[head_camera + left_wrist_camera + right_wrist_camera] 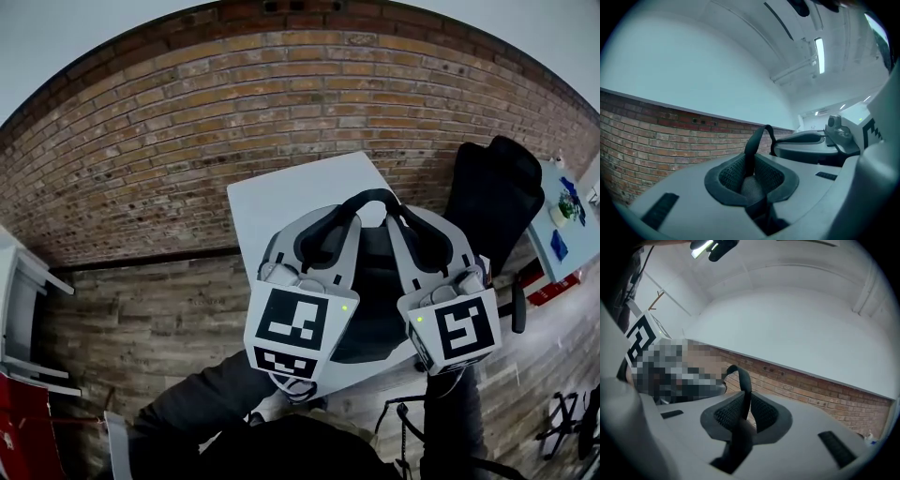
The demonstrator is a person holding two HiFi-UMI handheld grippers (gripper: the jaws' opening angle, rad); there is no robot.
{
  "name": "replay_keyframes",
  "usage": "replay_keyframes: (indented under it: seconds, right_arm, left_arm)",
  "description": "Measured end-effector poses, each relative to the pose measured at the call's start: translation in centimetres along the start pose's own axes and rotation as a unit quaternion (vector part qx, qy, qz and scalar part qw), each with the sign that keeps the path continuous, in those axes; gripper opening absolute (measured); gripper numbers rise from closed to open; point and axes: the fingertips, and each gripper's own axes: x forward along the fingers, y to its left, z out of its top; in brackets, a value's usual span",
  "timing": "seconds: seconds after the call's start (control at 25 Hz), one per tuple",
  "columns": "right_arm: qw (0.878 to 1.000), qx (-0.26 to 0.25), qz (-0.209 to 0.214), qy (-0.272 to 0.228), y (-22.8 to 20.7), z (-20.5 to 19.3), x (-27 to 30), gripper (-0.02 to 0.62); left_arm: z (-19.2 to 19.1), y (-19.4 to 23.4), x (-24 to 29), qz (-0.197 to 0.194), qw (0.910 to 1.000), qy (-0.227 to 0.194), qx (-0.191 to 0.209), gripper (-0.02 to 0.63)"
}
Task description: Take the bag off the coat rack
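Observation:
A black bag (pixel 373 305) lies low between my two grippers, over the white table (pixel 281 202). Its black strap (pixel 370 195) arches from one gripper to the other. My left gripper (pixel 322 239) has its dark pads closed on one end of the strap (pixel 757 138), which rises from between the left gripper's (pixel 749 176) pads. My right gripper (pixel 427 239) holds the other end, and the strap (pixel 743 380) runs up through the right gripper's (pixel 745 416) pads. No coat rack shows in any view.
A brick wall (pixel 187 141) runs behind the table. A black office chair (pixel 492 202) stands at the right, next to a second table (pixel 562 239) with small items. A white shelf (pixel 19 309) is at the left edge. The floor is wood planks.

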Motion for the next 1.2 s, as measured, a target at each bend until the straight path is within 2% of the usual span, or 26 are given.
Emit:
replay_keyframes:
  seconds: [0.16,0.28,0.36,0.52,0.76,1.0,1.2]
  right_arm:
    - [1.0,0.011,0.008,-0.014,-1.5,-0.4,1.8,0.037]
    - [0.997,0.053,0.014,-0.046,-3.3,-0.6,2.9,0.04]
    - [0.996,0.07,0.024,-0.053,-4.2,-0.9,3.6,0.084]
    - [0.994,0.082,0.022,-0.066,-5.6,-0.8,4.6,0.104]
    - [0.994,0.084,0.014,-0.069,-6.4,-1.4,5.4,0.104]
    - [0.993,0.089,0.004,-0.072,-6.7,-1.4,4.7,0.104]
    - [0.994,0.079,-0.002,-0.071,-6.2,-0.9,3.7,0.104]
  left_arm:
    - [1.2,0.8,1.1,0.016,0.9994,-0.025,0.016,0.08]
    - [1.8,1.5,2.1,0.032,0.9982,-0.04,0.032,0.087]
    - [2.1,1.9,2.7,0.044,0.9972,-0.048,0.035,0.087]
    - [2.7,3.0,3.7,0.068,0.9953,-0.062,0.032,0.087]
    - [2.6,3.2,4.7,0.071,0.9942,-0.064,0.049,0.086]
    - [2.8,2.8,4.0,0.061,0.9962,-0.061,0.011,0.086]
    - [2.6,2.1,2.5,0.057,0.9969,-0.055,0.002,0.086]
